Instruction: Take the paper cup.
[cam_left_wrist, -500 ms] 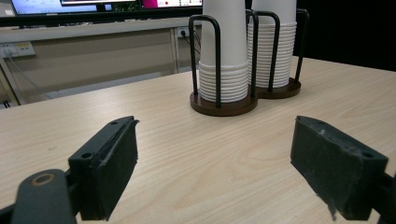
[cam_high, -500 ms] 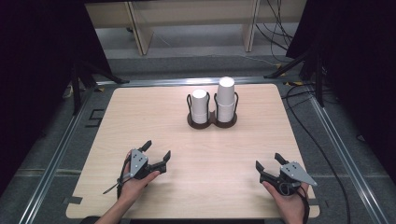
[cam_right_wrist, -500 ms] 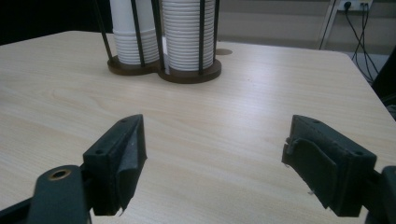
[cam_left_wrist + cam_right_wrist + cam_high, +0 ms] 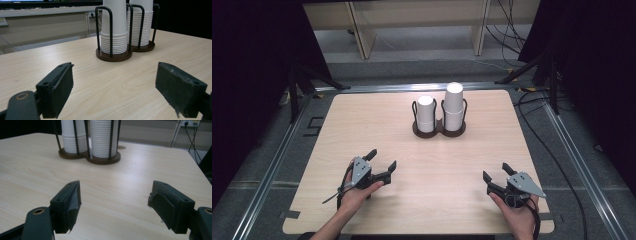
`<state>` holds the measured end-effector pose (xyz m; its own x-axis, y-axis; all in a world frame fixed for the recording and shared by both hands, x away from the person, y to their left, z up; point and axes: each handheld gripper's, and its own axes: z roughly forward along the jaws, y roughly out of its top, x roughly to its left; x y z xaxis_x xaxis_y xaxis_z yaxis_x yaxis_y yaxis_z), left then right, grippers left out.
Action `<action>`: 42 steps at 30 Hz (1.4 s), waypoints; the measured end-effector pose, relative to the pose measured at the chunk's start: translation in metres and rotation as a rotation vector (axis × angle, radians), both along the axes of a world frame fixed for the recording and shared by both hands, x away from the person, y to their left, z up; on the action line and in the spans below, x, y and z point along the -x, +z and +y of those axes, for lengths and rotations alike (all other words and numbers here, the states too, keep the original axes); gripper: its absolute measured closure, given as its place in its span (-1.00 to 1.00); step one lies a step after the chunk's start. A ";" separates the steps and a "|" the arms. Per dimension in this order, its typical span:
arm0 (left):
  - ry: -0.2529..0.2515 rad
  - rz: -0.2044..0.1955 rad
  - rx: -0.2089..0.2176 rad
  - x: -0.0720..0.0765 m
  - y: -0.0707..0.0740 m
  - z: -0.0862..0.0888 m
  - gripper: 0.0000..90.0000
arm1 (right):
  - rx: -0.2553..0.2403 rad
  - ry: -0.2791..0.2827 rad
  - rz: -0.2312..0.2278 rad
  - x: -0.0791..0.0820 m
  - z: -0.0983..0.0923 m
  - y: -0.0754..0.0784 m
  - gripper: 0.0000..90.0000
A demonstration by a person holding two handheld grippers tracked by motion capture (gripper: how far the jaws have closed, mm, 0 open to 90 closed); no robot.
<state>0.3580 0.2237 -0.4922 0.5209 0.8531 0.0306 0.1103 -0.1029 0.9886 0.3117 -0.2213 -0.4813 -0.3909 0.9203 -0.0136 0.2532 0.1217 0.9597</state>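
Observation:
Two stacks of white paper cups stand upright in a dark wire holder (image 4: 439, 131) at the far middle of the wooden table: a shorter stack (image 4: 425, 114) on the left and a taller stack (image 4: 453, 106) on the right. My left gripper (image 4: 383, 158) rests at the near left, open, with nothing between its jaws. It faces the holder (image 4: 113, 56) and the cups (image 4: 115, 25) from a distance. At the near right, my right gripper (image 4: 495, 170) is open and empty too, well short of the holder (image 4: 103, 160). In their own views, both the left gripper (image 4: 115, 67) and the right gripper (image 4: 116, 184) show bare tabletop between the pads.
The light wooden table (image 4: 362, 120) has rounded corners and sits inside a metal frame (image 4: 277, 155). Cables (image 4: 557, 150) trail on the floor to the right. Pale shelving (image 4: 412, 20) stands beyond the far edge, with dark curtains on both sides.

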 end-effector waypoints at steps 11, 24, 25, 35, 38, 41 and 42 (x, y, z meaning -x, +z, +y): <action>-0.058 -0.006 -0.021 -0.020 -0.001 -0.010 -0.68 | -0.018 0.040 -0.030 -0.017 0.019 0.013 -0.44; -0.089 -0.014 -0.066 -0.052 0.011 -0.026 -0.68 | -0.031 0.113 -0.036 -0.055 0.058 0.033 -0.42; -0.089 -0.014 -0.066 -0.052 0.011 -0.026 -0.68 | -0.019 0.119 -0.042 -0.057 0.059 0.034 -0.42; -0.128 -0.008 -0.098 -0.092 0.017 -0.051 -0.67 | -0.026 0.155 -0.029 -0.086 0.083 0.047 -0.36; -0.149 0.012 -0.115 -0.107 0.018 -0.061 -0.67 | -0.022 0.186 -0.033 -0.102 0.096 0.056 -0.35; -0.148 0.030 -0.115 -0.118 0.018 -0.068 -0.67 | -0.020 0.195 -0.023 -0.113 0.106 0.063 -0.35; -0.148 0.030 -0.115 -0.118 0.018 -0.068 -0.67 | -0.012 0.203 -0.031 -0.119 0.110 0.064 -0.34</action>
<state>0.4758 0.1561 -0.4744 0.6429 0.7585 0.1067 0.1144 -0.2328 0.9658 0.4305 -0.1113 -0.4171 -0.5679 0.8229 -0.0180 0.1947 0.1556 0.9684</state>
